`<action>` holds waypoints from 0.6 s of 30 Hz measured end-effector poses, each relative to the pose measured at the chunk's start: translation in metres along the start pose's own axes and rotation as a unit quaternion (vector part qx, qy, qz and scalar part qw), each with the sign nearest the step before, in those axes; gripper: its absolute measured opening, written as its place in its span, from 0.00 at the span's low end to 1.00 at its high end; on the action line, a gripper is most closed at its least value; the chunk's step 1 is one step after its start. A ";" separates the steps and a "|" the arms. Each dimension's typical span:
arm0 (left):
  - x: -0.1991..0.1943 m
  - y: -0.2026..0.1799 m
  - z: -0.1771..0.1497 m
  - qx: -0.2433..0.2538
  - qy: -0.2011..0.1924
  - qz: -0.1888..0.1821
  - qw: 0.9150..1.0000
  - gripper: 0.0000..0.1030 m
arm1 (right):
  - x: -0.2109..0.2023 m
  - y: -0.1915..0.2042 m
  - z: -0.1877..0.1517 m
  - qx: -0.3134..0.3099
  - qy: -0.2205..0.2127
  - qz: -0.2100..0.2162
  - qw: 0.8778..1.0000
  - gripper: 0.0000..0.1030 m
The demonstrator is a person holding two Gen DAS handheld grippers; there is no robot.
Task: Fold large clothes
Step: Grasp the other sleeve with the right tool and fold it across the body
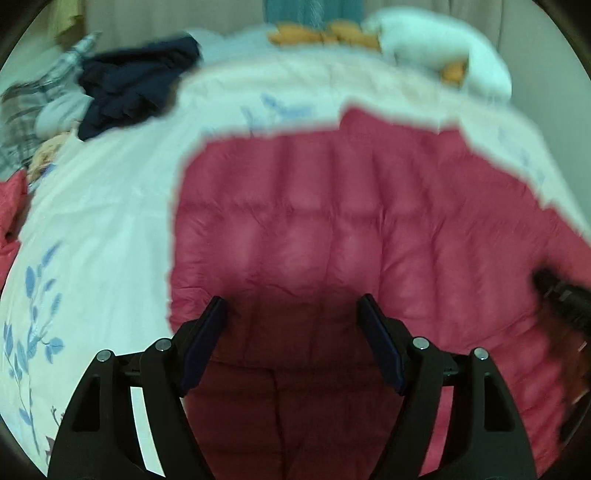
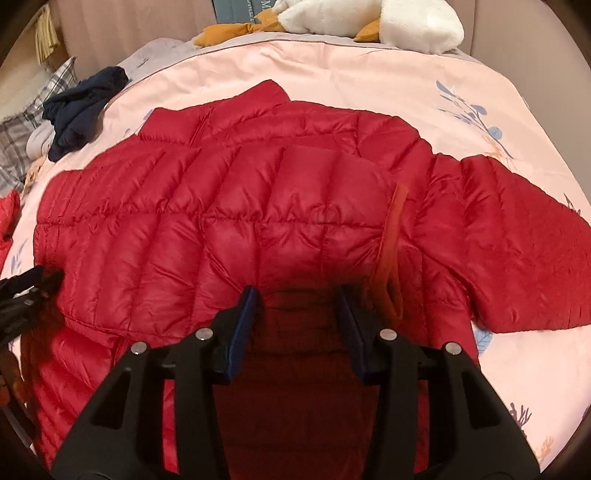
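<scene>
Over the bed (image 2: 369, 74), both grippers, left (image 1: 291, 306) and right (image 2: 297, 295), hover with jaws apart above the red puffer jacket (image 2: 258, 206), whose slick quilting may slip a shallow pinch.

Red quilted jacket (image 2: 236, 221) spread flat across a pink bedspread (image 2: 369, 74) with blue leaf print, 1 sleeve stretched right. Right gripper (image 2: 297, 295) above the jacket's near part, jaws apart, nothing between. Left gripper (image 2: 26, 291) at the left edge. Navy garment (image 2: 79, 107) far left; white plush toy (image 2: 369, 18) at the far end.
</scene>
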State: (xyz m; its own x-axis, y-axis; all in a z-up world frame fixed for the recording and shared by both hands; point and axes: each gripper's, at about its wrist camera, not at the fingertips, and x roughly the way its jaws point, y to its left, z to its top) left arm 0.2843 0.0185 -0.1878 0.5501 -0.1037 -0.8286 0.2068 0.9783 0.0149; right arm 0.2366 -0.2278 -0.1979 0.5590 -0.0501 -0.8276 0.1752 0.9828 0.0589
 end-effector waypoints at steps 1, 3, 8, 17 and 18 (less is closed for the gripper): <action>0.003 0.001 -0.001 0.001 0.000 -0.001 1.000 0.77 | 0.001 -0.001 0.001 -0.001 0.003 0.002 1.000 0.45; 0.008 0.007 0.001 -0.011 0.012 -0.019 1.000 0.80 | -0.001 -0.005 0.005 0.006 0.011 0.019 1.000 0.45; -0.016 0.027 0.005 -0.059 0.016 -0.062 0.996 0.81 | -0.061 -0.064 0.005 0.090 -0.052 0.122 0.987 0.76; -0.093 0.051 -0.047 -0.121 -0.032 -0.157 0.980 0.94 | -0.114 -0.282 -0.089 0.351 -0.087 0.095 0.928 0.81; -0.096 0.051 -0.053 -0.126 -0.032 -0.158 0.979 0.94 | -0.116 -0.302 -0.101 0.381 -0.091 0.092 0.916 0.81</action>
State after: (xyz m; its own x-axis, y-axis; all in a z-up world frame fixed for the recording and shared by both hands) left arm 0.1992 0.0876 -0.1375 0.5418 -0.4110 -0.7332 0.1726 0.9081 -0.3815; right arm 0.0371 -0.5007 -0.1759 0.7491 0.0072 -0.6625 0.5403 0.5720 0.6171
